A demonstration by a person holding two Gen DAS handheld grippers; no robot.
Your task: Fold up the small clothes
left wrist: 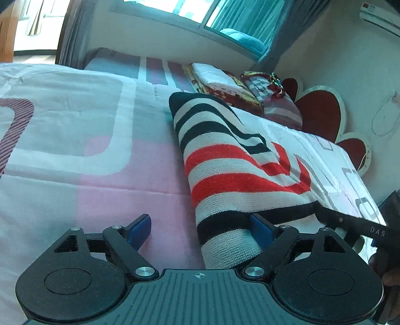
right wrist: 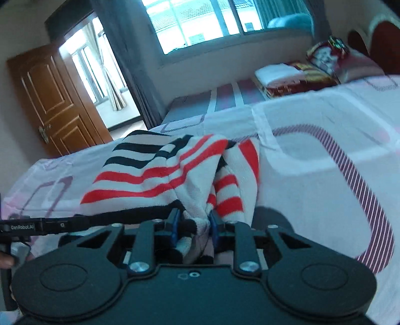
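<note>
The left gripper [left wrist: 201, 228] sits low over the bedspread [left wrist: 75, 140], pointing along the bed toward the window wall, its blue-padded jaws spread wide apart. The near hem of the striped knit sweater [left wrist: 232, 170] lies partly between them: its right pad [left wrist: 260, 228] touches the garment's black-banded edge, while the left pad rests over bare pink sheet, clear of the cloth.

The right gripper [right wrist: 193, 225] is also held low and roughly level, aimed across the bed toward the window [right wrist: 200, 22] and wooden door [right wrist: 52, 100]. Its jaws are drawn close together and clamped on a bunched fold of the same sweater [right wrist: 160, 170], with knit fabric squeezed between the blue pads and trailing back toward the camera. The other tool's black body reaches in from the left edge of this view, just beside the garment's dark hem.

The sweater lies on the bedspread, white with black bands at the far end and red bands nearer. In the right wrist view it is gathered and creased at the pinched point, one part doubled over and standing up in a ridge. Folded linens [left wrist: 220, 80] and a patterned pillow [left wrist: 272, 97] sit well apart at the head of the bed, near the heart-shaped headboard [left wrist: 322, 112].
</note>
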